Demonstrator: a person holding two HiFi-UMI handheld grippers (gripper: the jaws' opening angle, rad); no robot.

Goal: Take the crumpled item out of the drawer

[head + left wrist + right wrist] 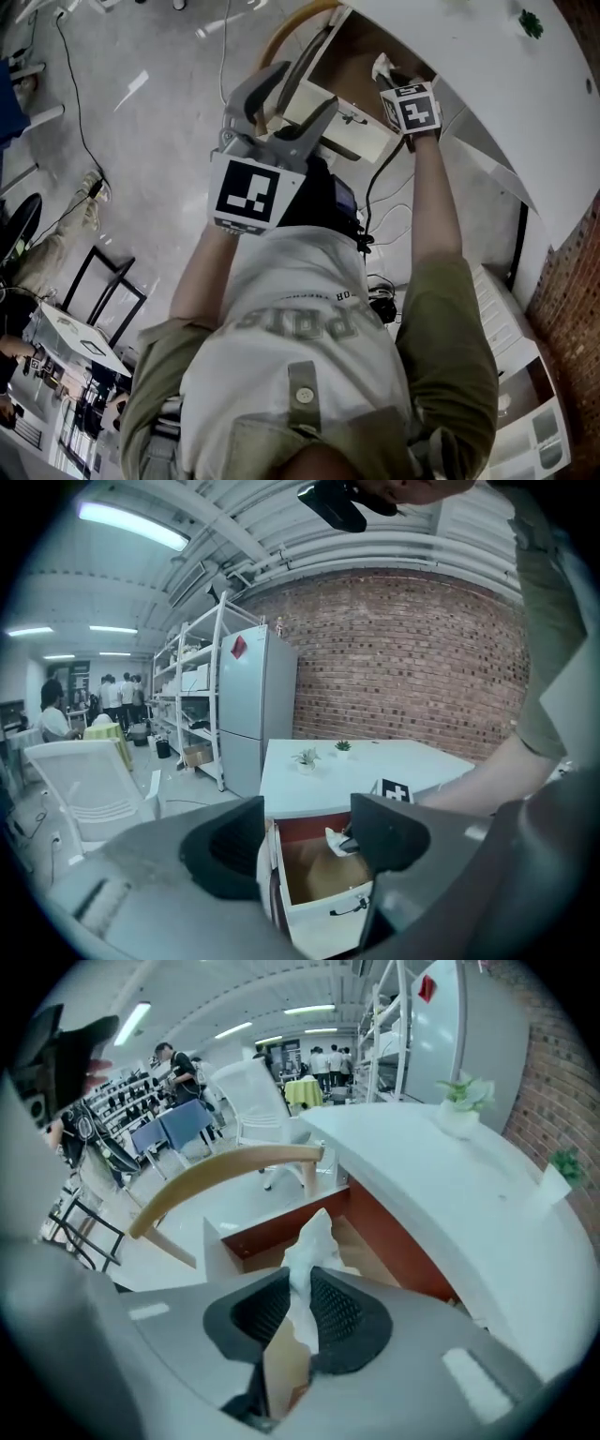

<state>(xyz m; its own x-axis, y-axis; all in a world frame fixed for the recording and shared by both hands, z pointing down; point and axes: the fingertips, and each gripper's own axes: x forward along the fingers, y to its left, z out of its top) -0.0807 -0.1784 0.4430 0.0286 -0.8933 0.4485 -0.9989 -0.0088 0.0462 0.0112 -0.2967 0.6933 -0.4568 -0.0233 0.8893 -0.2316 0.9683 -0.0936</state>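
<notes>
The drawer (352,136) stands pulled out from under the white table, its brown inside showing. My right gripper (388,82) is above the drawer's far end, shut on a white crumpled paper (382,66). In the right gripper view the paper (309,1237) sticks up between the ribbed pads of the right gripper (302,1290), clear above the drawer (281,1227). My left gripper (295,94) hovers over the drawer's near side, open and holding nothing. The left gripper view frames the drawer (328,921) and paper (336,840) between the spread jaws of the left gripper (309,844).
The white table top (469,75) overhangs the drawer and carries small potted plants (305,758). A curved wooden chair back (225,1171) stands beside the drawer. Cables (389,197) lie on the floor below. A fridge (258,705), shelves and a brick wall stand behind.
</notes>
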